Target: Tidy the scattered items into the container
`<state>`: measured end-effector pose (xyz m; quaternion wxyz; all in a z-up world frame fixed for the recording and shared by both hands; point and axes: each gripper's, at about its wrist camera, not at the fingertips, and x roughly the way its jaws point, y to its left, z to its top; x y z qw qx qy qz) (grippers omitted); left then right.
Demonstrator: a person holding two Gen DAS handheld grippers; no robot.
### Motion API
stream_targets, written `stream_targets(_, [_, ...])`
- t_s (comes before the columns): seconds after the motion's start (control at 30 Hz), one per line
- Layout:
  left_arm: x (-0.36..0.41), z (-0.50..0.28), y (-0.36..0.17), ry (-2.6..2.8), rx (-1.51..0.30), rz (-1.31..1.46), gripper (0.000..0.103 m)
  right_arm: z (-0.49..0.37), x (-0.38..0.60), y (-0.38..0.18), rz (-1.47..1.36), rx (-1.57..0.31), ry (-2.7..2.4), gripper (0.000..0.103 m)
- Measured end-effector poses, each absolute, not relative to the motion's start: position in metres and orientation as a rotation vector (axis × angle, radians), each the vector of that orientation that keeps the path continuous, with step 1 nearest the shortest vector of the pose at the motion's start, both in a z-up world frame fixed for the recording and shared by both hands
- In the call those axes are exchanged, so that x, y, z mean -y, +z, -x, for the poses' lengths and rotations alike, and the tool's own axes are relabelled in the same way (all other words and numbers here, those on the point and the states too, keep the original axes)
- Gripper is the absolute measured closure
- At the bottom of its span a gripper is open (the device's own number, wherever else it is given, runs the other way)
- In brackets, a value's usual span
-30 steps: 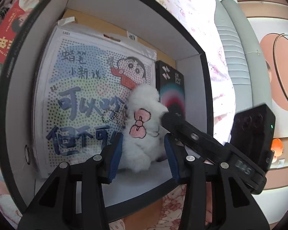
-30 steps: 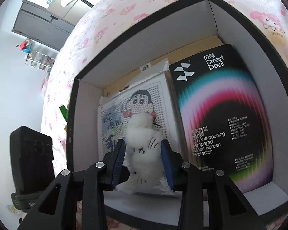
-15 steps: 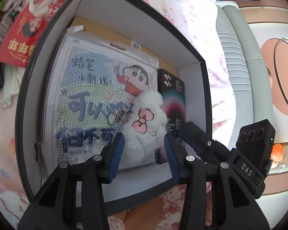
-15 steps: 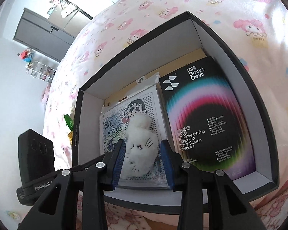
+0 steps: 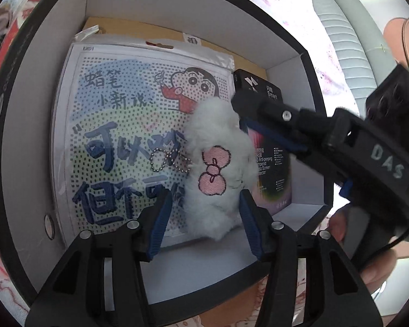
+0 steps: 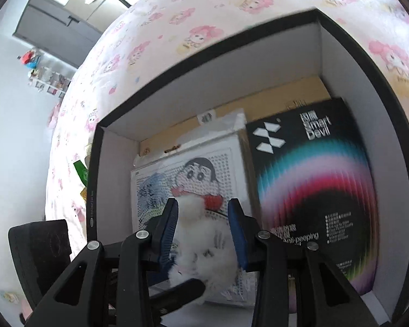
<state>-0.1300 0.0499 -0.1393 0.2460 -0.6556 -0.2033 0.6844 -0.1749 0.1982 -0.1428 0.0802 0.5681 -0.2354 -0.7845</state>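
A white fluffy plush charm (image 5: 212,163) with a pink bow and a bead chain lies in the black box (image 5: 177,27) on a cartoon pegboard packet (image 5: 117,136). My left gripper (image 5: 204,194) straddles its lower half. Its jaws are opening: the left pad stands clear of the fur and the right pad just brushes it. My right gripper (image 6: 203,201) comes in from the right, with its upper finger (image 5: 272,111) by the plush's top. In the right wrist view the plush (image 6: 204,245) fills the gap between its pads, with no visible squeeze.
A black screen-protector box (image 6: 313,177) lies flat in the box's right half, against the white wall (image 6: 340,62). The box sits on a pink-print bedsheet (image 6: 204,27). A green packet (image 6: 81,171) lies outside its left wall. A hand (image 5: 376,267) holds the right gripper.
My left jaws have widened and the left pad has come off the plush. My right gripper drew back, then came in over the plush's top. The plush stayed in the box.
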Motion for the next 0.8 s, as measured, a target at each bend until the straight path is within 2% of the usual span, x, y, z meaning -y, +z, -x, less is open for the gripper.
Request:
stream_targets(0.07, [-0.050, 0.132, -0.139, 1.865, 0.550, 1.787, 0.052, 0.182, -0.189, -0.140, -1.710, 0.588, -2.349, 0.069])
stream_targets(0.23, [-0.055, 0.129, -0.138, 1.823, 0.517, 1.780, 0.055, 0.196, -0.174, -0.156, -1.800, 0.525, -2.226, 0.069])
stream_targets(0.33, [-0.053, 0.130, -0.138, 1.823, 0.533, 1.776, 0.059, 0.191, -0.165, -0.158, -1.789, 0.470, -2.194, 0.079])
stream_targets(0.37, [-0.051, 0.131, -0.138, 1.817, 0.553, 1.771, 0.059, 0.188, -0.166, -0.157, -1.784, 0.476, -2.215, 0.085])
stream_targets(0.7, [-0.040, 0.130, -0.123, 1.884, 0.574, 1.706, 0.059, 0.150, -0.228, -0.142, -1.673, 0.779, -2.417, 0.086])
stream_targets(0.8, [-0.041, 0.131, -0.123, 1.881, 0.567, 1.713, 0.059, 0.143, -0.248, -0.143, -1.730, 0.770, -2.454, 0.086])
